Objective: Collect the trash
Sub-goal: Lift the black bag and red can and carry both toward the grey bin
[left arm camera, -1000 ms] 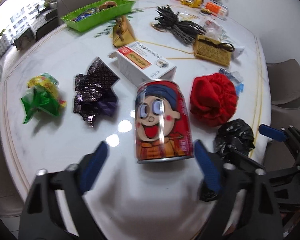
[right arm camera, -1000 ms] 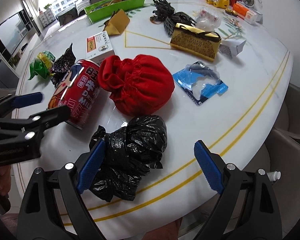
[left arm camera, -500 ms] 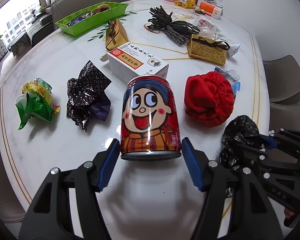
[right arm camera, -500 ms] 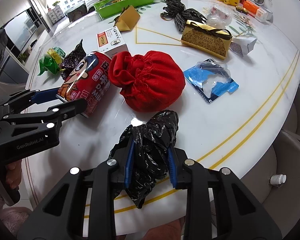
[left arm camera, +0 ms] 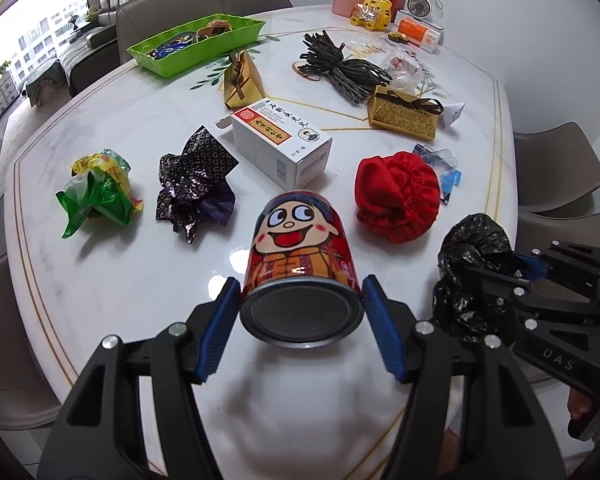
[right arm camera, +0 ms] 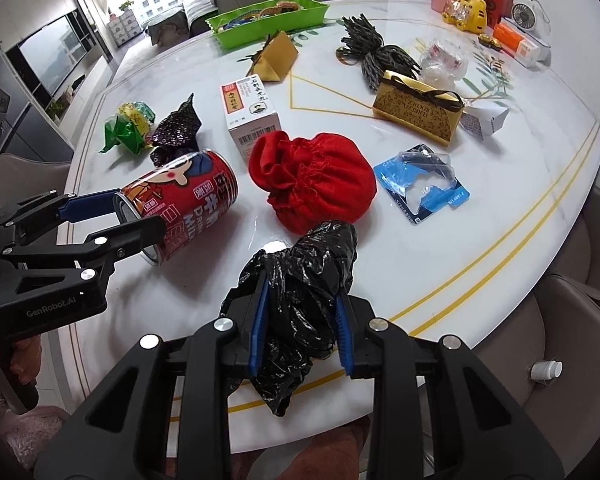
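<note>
My left gripper (left arm camera: 300, 312) clamps the red cartoon can (left arm camera: 302, 264) at lower centre of its view, tilted, base toward the camera, clear of the white table (left arm camera: 100, 280). My right gripper (right arm camera: 300, 320) squeezes the crumpled black plastic bag (right arm camera: 304, 292) at bottom centre, below the red pouch (right arm camera: 312, 180).

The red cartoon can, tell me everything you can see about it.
The red cartoon can is a short metal drink can printed with a smiling child's face and white lettering. The left claw clamps its sides near the plain silver base. It is tipped, base toward the camera, and looks lifted off the white marble table.
</note>
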Action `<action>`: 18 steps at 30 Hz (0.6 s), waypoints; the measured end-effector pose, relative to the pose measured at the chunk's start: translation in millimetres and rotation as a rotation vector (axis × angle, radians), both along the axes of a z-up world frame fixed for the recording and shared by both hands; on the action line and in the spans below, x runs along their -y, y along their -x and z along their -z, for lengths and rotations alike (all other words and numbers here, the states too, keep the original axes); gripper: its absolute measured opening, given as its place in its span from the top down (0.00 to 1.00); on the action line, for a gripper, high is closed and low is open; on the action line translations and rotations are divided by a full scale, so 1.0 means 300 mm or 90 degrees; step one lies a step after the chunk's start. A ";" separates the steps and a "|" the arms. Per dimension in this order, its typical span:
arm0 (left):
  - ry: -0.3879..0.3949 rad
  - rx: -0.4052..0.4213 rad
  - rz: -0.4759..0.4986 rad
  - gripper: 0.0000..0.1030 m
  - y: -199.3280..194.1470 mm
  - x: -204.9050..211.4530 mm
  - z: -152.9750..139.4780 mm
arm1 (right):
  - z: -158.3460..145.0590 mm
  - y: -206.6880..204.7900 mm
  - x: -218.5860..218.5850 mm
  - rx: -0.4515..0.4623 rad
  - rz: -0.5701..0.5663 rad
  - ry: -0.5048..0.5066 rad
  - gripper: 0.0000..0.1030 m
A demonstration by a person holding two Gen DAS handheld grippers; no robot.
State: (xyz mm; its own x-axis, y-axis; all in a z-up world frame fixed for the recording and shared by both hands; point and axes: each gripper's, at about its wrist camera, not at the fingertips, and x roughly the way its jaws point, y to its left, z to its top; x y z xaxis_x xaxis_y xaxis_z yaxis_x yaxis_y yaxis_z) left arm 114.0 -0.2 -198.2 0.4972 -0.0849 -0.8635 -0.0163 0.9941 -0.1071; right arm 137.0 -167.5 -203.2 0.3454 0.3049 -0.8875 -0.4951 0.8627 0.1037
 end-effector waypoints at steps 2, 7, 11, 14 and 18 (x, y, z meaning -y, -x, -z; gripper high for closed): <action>0.003 0.001 -0.005 0.39 0.020 -0.002 -0.013 | -0.013 0.009 -0.005 0.002 -0.006 0.000 0.73; 0.000 -0.006 -0.016 0.40 0.058 -0.007 -0.018 | -0.035 0.029 -0.011 0.004 -0.020 0.000 0.73; -0.003 -0.008 -0.020 0.40 0.074 -0.004 -0.004 | -0.042 0.039 -0.013 0.006 -0.025 0.000 0.73; -0.008 -0.022 -0.022 0.39 0.071 -0.002 0.025 | -0.044 0.043 -0.011 0.007 -0.023 -0.001 0.73; -0.003 -0.053 -0.030 0.40 0.066 -0.004 0.088 | -0.044 0.045 0.004 0.007 -0.017 0.000 0.73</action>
